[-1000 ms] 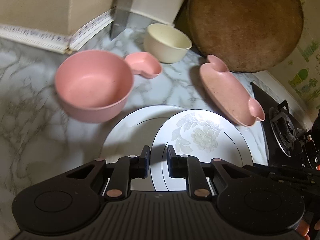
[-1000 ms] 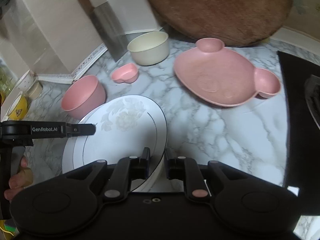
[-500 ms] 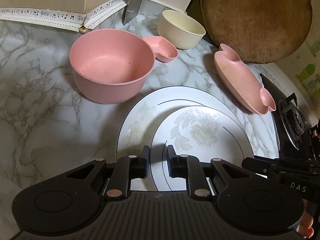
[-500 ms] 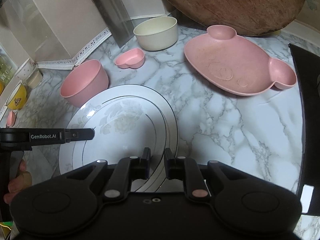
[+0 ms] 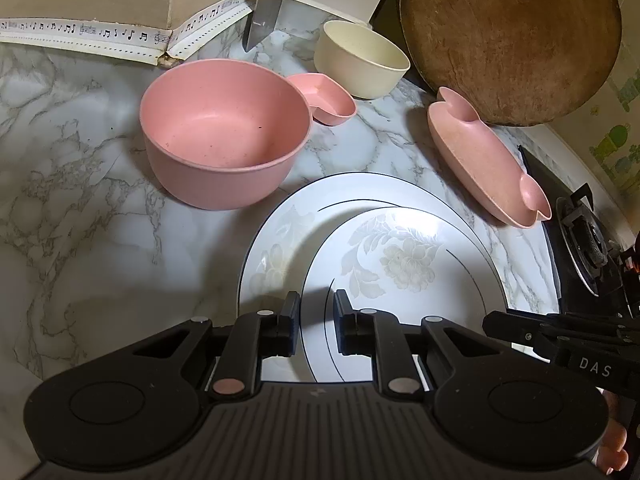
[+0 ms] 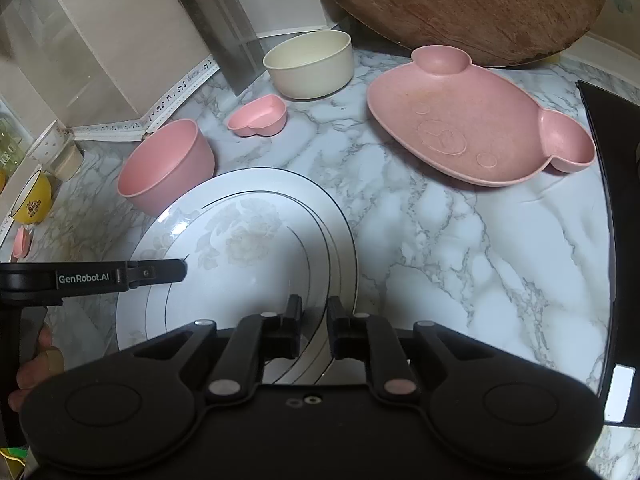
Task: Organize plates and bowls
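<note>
Marble-pattern bench (image 6: 460, 248) in a kitchen corner, round wooden board (image 5: 508, 36) leaning at the back, cleaver blade (image 6: 228, 48) propped against the wall, stove (image 5: 588, 236) at the right edge.

Progress, as I read it: early. Small floral plate (image 5: 404, 264) sits over the large floral plate (image 5: 280, 240), so the two white plates are about stacked, the small one offset toward the right side of the big one. Left gripper (image 5: 316, 316) is clamped on the near-left rim of the small plate; right gripper (image 6: 314, 320) is clamped on its right rim. Whether the small plate rests fully on the big one or hangs just above it, cannot tell.

Left to do: pink bowl (image 5: 224, 136), cream bowl (image 5: 360, 60), pink heart dish (image 5: 328, 98) and pink bear plate (image 6: 476, 124) all lie separate on the bench, unstacked, untouched.

Versus a second ago: the left view was then tighter on the plates, with the pink bowl blurred; now it's sharp and more of the big plate's left rim shows. The small plate looks lower and flatter over the big one in the right view. Both grips unchanged, the other dishes have not moved.
</note>
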`<act>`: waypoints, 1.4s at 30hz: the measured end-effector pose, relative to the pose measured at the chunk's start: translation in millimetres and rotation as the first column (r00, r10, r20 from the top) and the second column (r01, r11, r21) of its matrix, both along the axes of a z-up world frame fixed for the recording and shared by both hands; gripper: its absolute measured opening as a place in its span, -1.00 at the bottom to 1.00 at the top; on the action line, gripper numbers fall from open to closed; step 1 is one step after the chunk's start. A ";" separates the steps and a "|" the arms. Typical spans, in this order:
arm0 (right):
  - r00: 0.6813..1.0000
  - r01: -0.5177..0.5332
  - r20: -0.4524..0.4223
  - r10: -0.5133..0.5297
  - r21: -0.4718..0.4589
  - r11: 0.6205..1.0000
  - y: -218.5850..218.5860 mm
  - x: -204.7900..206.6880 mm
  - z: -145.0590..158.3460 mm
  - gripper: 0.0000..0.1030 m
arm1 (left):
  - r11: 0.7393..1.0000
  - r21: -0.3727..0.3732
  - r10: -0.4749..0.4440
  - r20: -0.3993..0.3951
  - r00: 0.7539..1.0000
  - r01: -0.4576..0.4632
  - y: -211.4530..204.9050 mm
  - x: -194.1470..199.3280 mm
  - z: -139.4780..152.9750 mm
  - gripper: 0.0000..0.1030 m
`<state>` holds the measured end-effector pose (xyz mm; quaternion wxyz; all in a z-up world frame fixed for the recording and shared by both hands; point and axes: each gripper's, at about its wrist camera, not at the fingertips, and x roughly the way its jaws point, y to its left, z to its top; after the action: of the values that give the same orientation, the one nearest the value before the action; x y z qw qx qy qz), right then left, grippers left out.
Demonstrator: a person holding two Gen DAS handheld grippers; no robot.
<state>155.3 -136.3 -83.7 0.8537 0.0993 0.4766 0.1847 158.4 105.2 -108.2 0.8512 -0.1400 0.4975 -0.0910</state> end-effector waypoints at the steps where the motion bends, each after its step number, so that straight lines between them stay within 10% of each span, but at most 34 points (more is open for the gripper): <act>1: 1.000 0.001 0.003 -0.001 -0.001 1.000 -0.4 -0.1 0.1 -0.79 | 1.000 -0.001 0.000 0.002 1.000 0.000 0.8 -0.6 0.1 -0.68; 42: 0.994 -0.039 0.101 0.041 -0.013 0.999 -9.6 -18.3 26.3 -0.76 | 0.990 0.136 -0.044 0.148 0.988 0.024 -23.1 -22.1 37.5 -0.67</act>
<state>137.0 -145.9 -57.4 0.8735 0.0756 0.4355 0.2040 136.3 82.2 -70.7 0.8922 -0.0666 0.4390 -0.0823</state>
